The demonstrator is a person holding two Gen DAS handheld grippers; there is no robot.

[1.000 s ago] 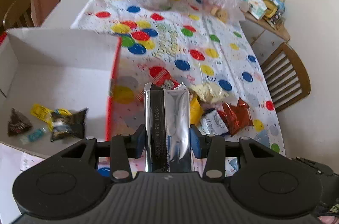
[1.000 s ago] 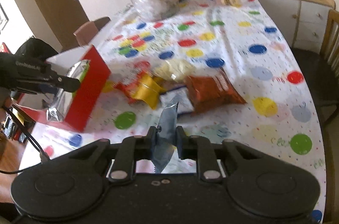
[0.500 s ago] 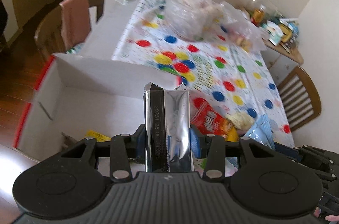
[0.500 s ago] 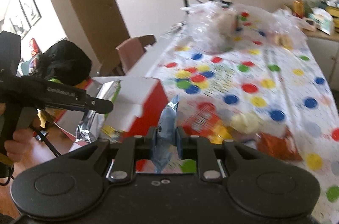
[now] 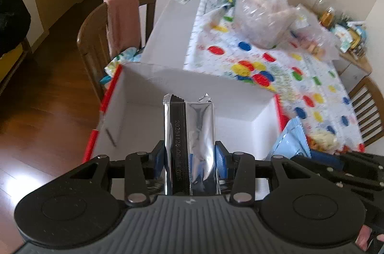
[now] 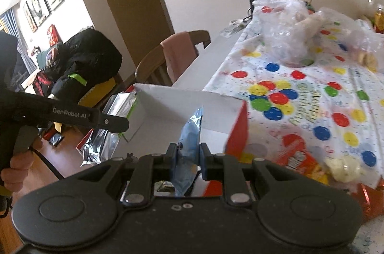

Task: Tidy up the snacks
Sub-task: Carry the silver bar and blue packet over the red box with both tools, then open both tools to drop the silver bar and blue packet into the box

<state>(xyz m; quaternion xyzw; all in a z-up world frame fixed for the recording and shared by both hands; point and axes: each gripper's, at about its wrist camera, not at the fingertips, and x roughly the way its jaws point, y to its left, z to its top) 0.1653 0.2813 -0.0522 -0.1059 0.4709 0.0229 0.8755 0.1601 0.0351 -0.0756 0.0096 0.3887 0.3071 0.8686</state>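
The left gripper (image 5: pixel 190 159) was clenched on a tall silver foil snack packet (image 5: pixel 190 145), its long axis standing upright out of the jaws, and the open white cardboard box with red outer walls (image 5: pixel 192 81) lay directly ahead of and below it, so from the left wrist view the packet hung over the box's white interior. The right gripper (image 6: pixel 188 159) was clamped tight on a thin light-blue snack pouch (image 6: pixel 189 145), held edge-on and also upright; it sat just beside the box's red right-hand wall (image 6: pixel 237 133), near the rim. The left gripper looked the nearer to a drop into the box. Little of the box floor showed: a small dark wrapper (image 6: pixel 165 185) was glimpsed under the right gripper, otherwise I could not tell its contents. More snacks, an orange-red bag (image 6: pixel 297 157) and a pale yellow one (image 6: pixel 343 167), remained on the spotted tablecloth (image 6: pixel 312 90) to the right.
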